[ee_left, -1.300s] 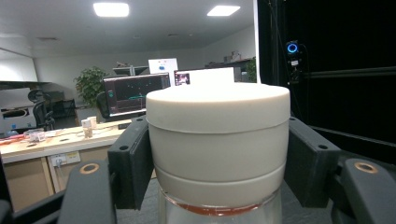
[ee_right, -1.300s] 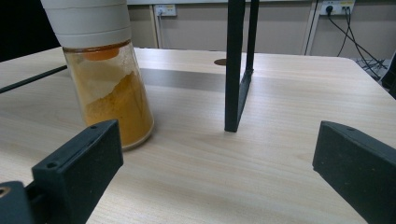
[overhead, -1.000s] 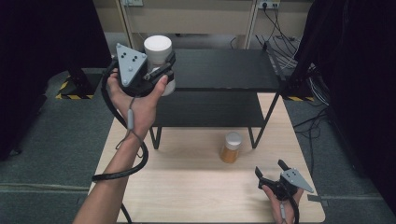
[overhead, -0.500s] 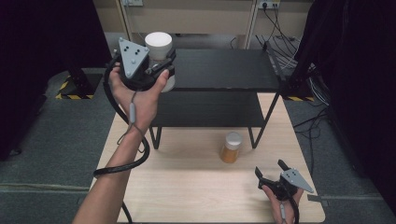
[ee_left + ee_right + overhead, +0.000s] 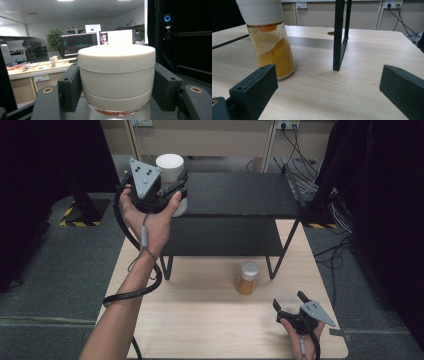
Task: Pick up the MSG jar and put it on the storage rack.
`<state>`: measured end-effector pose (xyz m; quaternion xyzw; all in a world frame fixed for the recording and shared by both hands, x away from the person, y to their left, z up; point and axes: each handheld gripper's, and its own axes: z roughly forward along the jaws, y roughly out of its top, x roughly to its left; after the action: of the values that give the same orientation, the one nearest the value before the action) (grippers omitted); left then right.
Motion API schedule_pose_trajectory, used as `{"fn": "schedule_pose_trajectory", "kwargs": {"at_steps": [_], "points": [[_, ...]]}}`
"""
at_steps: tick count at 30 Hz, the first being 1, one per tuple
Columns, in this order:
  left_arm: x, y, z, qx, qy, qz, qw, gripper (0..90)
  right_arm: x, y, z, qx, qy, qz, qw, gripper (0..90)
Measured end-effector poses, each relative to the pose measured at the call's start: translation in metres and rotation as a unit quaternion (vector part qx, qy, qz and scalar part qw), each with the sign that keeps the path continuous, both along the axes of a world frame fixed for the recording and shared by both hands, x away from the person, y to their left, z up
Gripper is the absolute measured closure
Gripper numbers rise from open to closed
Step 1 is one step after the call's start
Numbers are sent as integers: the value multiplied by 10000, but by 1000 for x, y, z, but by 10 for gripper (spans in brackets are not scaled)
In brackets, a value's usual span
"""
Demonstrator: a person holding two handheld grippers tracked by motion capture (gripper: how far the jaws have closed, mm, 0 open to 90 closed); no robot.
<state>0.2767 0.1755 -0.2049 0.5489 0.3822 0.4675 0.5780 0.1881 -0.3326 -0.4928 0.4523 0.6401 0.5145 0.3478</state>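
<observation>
holding a white-capped jar (image 5: 171, 175) by its cap, the left gripper (image 5: 162, 192) hangs over the far left corner of the black shelf (image 5: 235, 195), just above the top tier. a grip on the cap rather than the glass keeps the jar upright and leaves its base free, which suits setting it down on the tier; whether the base already touches the shelf cannot be told from the high view. in the left gripper view the two black pads (image 5: 71, 86) press against opposite sides of the cap (image 5: 116, 72), with the glass body and a red band showing just below, so the jaws are closed on the jar at about cap width.

a second jar (image 5: 247, 277), holding orange powder, stands upright on the wooden table (image 5: 200, 320), near the shelf's right front leg (image 5: 272, 265) and in front of the lower tier. its place on open tabletop leaves it reachable from the near side.

the right gripper (image 5: 292, 305) rests low at the near right corner of the table, pointed toward the powder jar. in the right gripper view its jaws stand wide apart with nothing between them; the powder jar (image 5: 268, 42) lies ahead and toward the left jaw, apart from both pads, and the shelf leg (image 5: 340, 37) rises beyond. judged from this, the right gripper is placed ready to take the second jar next.
</observation>
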Motion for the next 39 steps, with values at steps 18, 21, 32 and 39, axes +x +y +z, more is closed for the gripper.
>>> {"fn": "schedule_pose_trajectory", "kwargs": {"at_steps": [18, 21, 32, 39], "points": [[15, -4, -8, -56, 46, 4, 10000, 334, 1, 0, 1, -36, 8, 28, 10000, 21], [17, 3, -10, -186, 48, -88, 9998, 333, 0, 0, 1, -44, 4, 31, 10000, 21], [20, 12, -17, -401, -12, -281, 9988, 328, 1, 0, 1, -39, 5, 38, 10000, 21], [18, 13, -23, -468, -215, -249, 9984, 267, 0, 0, 0, -54, -7, 41, 10000, 21]]}}
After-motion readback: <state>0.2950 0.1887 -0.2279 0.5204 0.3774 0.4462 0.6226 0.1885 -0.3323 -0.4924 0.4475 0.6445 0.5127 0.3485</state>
